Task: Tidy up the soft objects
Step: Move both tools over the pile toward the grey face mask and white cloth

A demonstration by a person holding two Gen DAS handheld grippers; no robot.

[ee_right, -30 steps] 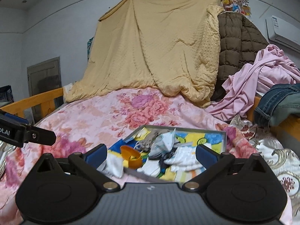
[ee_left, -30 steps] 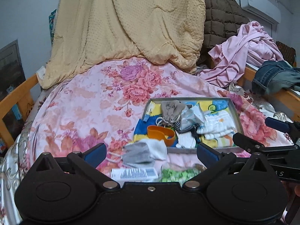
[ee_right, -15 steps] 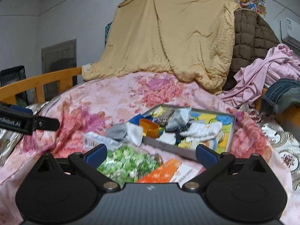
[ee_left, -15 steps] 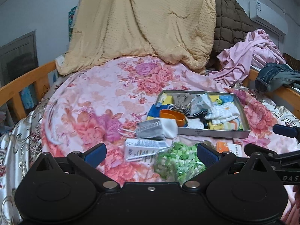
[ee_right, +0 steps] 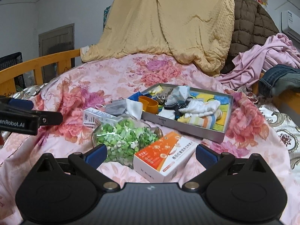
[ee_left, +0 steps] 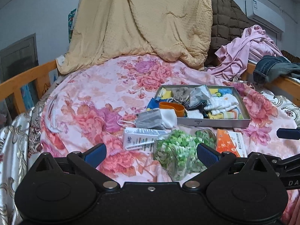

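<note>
Centrally, a bed covered by a pink floral quilt [ee_left: 90, 97] was shown, with a shallow grey tray [ee_left: 211, 122] laid on it toward the right edge. The tray was filled with soft items: white socks [ee_left: 222, 102], a grey cloth [ee_left: 198, 94], a striped towel [ee_right: 203, 121] and an orange cup [ee_left: 171, 107] at its near left corner. A grey face mask [ee_left: 150, 119] was seen draped against the tray's near left corner, partly over the rim. Just in front of the mask, a white printed box [ee_left: 139, 137] was laid flat, and beside it a clear bag of green pieces [ee_left: 178, 151]. An orange and white carton [ee_right: 166, 156] was placed to the right of the bag, touching it.

The left gripper [ee_left: 151, 152] was held above the quilt's near edge with its jaws spread wide, nothing between them. The right gripper [ee_right: 151, 152] was likewise held wide apart and empty, over the bag and carton. A tan blanket [ee_left: 142, 24] was hung at the head of the bed, and pink clothing [ee_left: 247, 52] was heaped at the far right corner.
</note>
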